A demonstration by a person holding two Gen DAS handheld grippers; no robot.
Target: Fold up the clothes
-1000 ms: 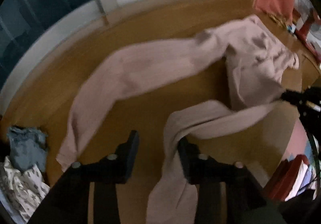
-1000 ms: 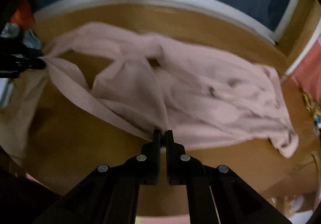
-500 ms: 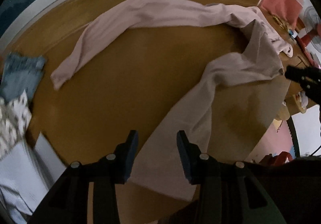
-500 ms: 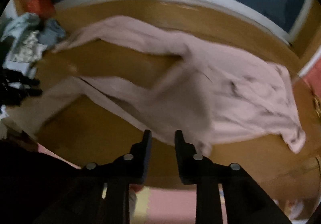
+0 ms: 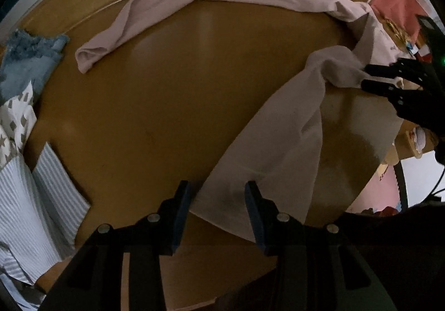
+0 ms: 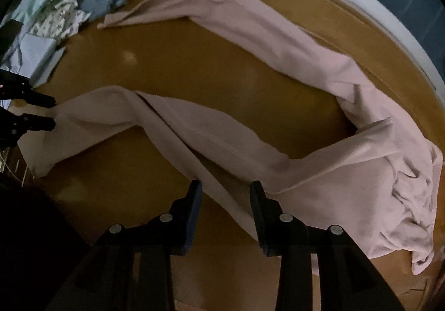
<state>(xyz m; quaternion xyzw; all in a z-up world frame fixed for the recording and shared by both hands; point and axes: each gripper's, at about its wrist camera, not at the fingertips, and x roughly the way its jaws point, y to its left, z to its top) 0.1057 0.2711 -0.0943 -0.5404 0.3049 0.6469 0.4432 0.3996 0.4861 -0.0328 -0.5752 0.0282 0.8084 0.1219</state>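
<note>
Both grippers parted over the pink trousers (image 6: pixel 278 127), nothing pinched.
Trousers sprawl mid-frame on the table (image 5: pixel 167 105). Right gripper (image 6: pixel 225 194) just opened, cloth loose between; left gripper (image 5: pixel 218 195) likely at the hem. Regrip edges squarely first.

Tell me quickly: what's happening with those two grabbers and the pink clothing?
Left gripper open over one trouser-leg hem. Right gripper just opened, cloth between the jaws, unpinched. Pink trousers spread unfolded on the table. Pile of other clothes sits clear.
</note>
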